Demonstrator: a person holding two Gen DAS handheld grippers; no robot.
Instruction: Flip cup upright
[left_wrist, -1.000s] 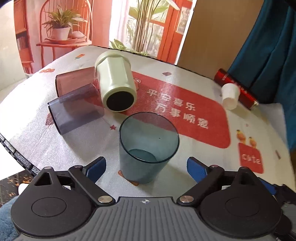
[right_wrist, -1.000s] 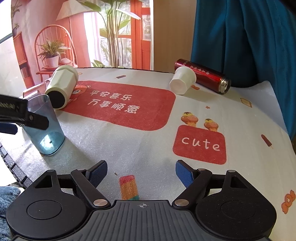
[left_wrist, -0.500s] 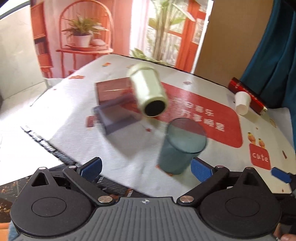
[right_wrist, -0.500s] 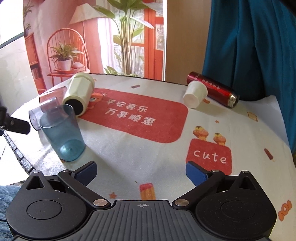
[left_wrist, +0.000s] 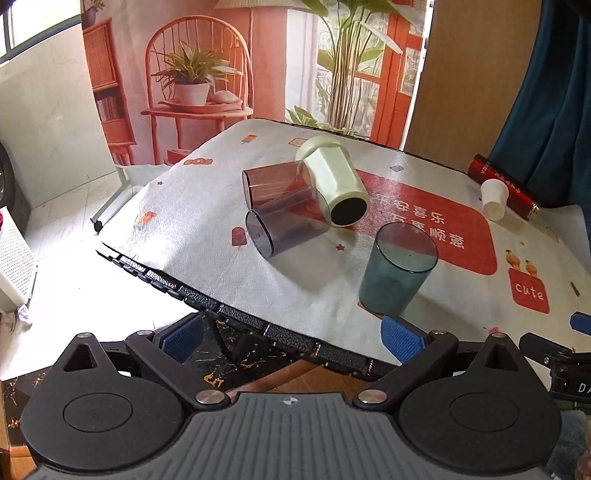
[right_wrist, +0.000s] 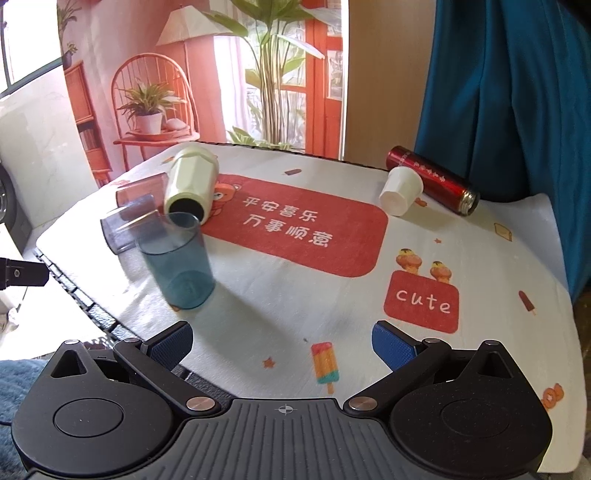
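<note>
A clear teal cup (left_wrist: 395, 271) stands upright near the table's front edge; it also shows in the right wrist view (right_wrist: 177, 262). Behind it, a grey clear cup (left_wrist: 280, 229), a brown clear cup (left_wrist: 275, 182) and a pale green cup (left_wrist: 334, 184) lie on their sides, touching each other. A small white cup (right_wrist: 400, 190) lies on its side at the far right. My left gripper (left_wrist: 291, 338) is open and empty, pulled back off the table's front edge. My right gripper (right_wrist: 282, 345) is open and empty over the front of the table.
A red flask (right_wrist: 430, 181) lies on its side behind the white cup. The patterned cloth (right_wrist: 332, 295) covers the table, whose dark front edge (left_wrist: 236, 317) runs under my left gripper. A blue curtain (right_wrist: 517, 92) hangs at the right.
My left gripper has drawn back and to the left from around the teal cup, which stays upright. My right gripper has pulled back a little.
</note>
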